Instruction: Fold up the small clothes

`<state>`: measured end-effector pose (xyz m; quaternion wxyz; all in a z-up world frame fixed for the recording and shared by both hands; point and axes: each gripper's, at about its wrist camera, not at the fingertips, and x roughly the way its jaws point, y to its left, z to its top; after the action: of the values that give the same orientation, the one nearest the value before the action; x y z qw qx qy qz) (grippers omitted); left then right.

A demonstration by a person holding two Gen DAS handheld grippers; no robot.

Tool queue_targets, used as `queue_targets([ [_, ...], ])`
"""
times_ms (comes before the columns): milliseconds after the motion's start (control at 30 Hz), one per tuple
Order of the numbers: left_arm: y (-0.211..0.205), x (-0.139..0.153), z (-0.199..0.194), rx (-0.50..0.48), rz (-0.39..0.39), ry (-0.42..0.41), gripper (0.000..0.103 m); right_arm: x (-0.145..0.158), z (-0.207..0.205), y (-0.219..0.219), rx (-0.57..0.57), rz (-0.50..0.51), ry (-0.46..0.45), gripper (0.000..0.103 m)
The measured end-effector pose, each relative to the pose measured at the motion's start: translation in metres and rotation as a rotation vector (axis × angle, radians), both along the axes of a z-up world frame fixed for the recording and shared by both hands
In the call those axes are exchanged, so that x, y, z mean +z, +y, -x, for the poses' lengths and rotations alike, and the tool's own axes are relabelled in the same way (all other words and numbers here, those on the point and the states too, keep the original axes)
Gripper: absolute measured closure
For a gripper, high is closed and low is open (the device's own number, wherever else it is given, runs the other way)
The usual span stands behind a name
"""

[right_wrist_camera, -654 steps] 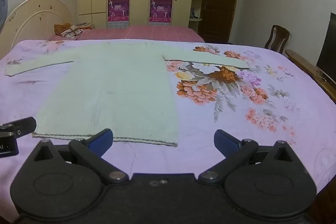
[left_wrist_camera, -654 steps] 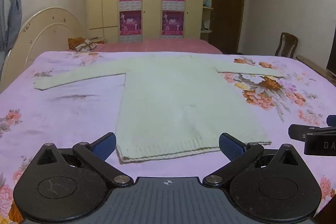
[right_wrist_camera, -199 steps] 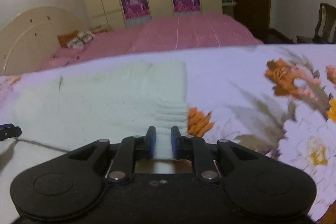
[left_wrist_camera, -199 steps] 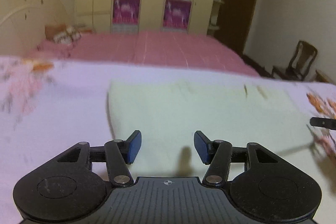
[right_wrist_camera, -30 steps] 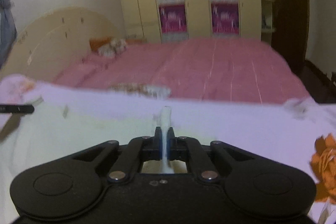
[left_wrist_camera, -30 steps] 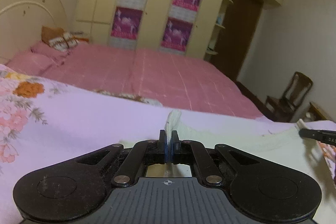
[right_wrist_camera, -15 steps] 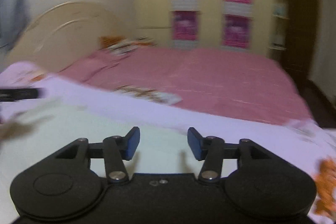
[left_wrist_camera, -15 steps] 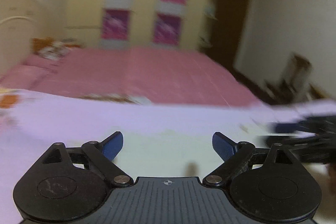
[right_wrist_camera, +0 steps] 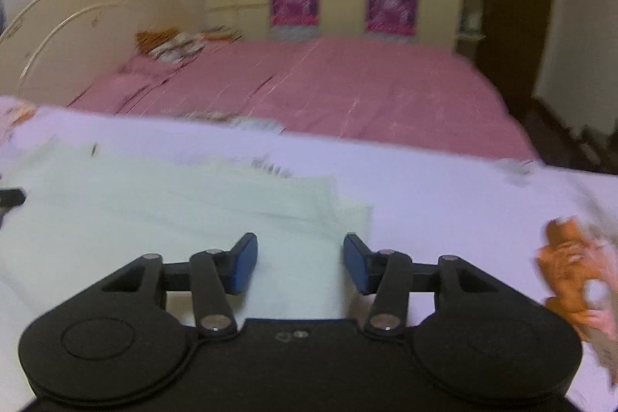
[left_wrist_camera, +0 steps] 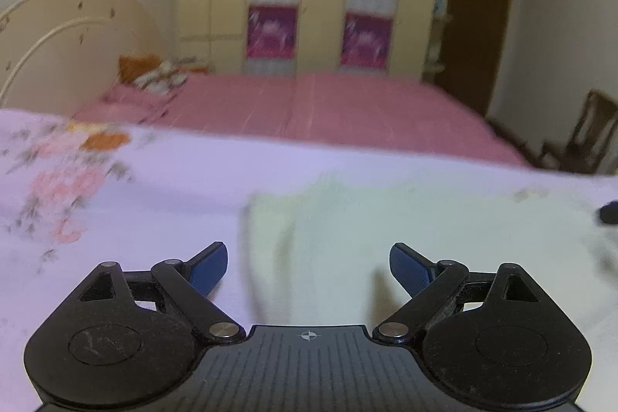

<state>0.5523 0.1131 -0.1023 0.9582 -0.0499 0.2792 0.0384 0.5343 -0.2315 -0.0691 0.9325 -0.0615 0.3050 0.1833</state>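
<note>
A pale green knitted sweater [left_wrist_camera: 405,226] lies folded flat on the lilac floral bedsheet [left_wrist_camera: 162,180]. My left gripper [left_wrist_camera: 307,269] is open and empty, over the sweater's left edge. In the right wrist view the sweater [right_wrist_camera: 174,211] shows stacked layers at its right edge. My right gripper [right_wrist_camera: 300,263] is open and empty, just above the sweater's right front part. The tip of the right gripper [left_wrist_camera: 608,213] shows at the right edge of the left wrist view. The tip of the left gripper [right_wrist_camera: 11,197] shows at the left edge of the right wrist view. Both views are blurred.
A pink bed [left_wrist_camera: 309,111] lies behind, with a cream headboard [left_wrist_camera: 69,37] at left. A cream wardrobe with purple posters [left_wrist_camera: 320,2] covers the back wall. A wooden chair [left_wrist_camera: 587,134] stands at right beside a dark door [left_wrist_camera: 475,37].
A second ago both grippers were shut on the sweater's far edge. They let go, opened, and have drawn back toward me; the sweater now lies flat.
</note>
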Motion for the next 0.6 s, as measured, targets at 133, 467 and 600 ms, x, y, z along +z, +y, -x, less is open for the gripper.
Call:
queue_targets([
  [133, -0.064, 0.008, 0.017, -0.139, -0.029, -0.034, 0.012, 0.0, 0.037, 0.043, 0.149, -0.011, -0.015, 0.059],
  [467, -0.083, -0.01, 0.042, -0.16, -0.076, 0.057, 0.012, -0.022, 0.056, 0.06, 0.144, 0.101, 0.03, 0.059],
  [600, -0.068, -0.009, 0.047, -0.137, -0.083, 0.065, 0.012, -0.023, 0.047, 0.038, 0.087, 0.124, 0.037, 0.059],
])
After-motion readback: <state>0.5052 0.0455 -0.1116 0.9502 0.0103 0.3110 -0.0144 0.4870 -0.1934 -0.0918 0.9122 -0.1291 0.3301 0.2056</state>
